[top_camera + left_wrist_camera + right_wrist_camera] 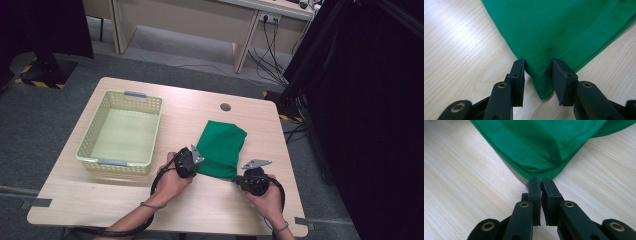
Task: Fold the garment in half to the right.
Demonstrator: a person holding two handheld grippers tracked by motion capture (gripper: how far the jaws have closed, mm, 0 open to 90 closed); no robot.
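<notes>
Wood-grain table [100, 195] on grey carpet, desks and trailing cables at the back, black curtain on the right.

Right gripper [240, 179]: jaws pinched tight on the near right corner of the green cloth [222, 147]. In the right gripper view [540, 182] the pads meet with only a sliver of gap and the cloth tip [541, 150] is clamped between them; the fabric bunches into folds just above the grip. Right hand [265, 195] wraps the gripper body, grey three-cornered plate on top.

Left gripper [196, 162]: jaws part open, straddling the near left corner of the cloth. In the left gripper view [537, 72] the hemmed corner [554, 32] lies between the pads; the stitched hem line is visible. Both pads sit right at the fabric edges, cannot tell whether they press on it. Left hand [172, 182] holds the body, cable looping back toward the forearm.

Cloth lies flat on the table, right of centre, folded to a rough rectangle, near edge spanning between the two grippers.

Pale yellow perforated basket [90, 150] with grey handles sits on the left half of the table, well apart from the cloth. Small round cable hole [225, 107] near the far table edge.

No readable brands, labels or writing anywhere.
</notes>
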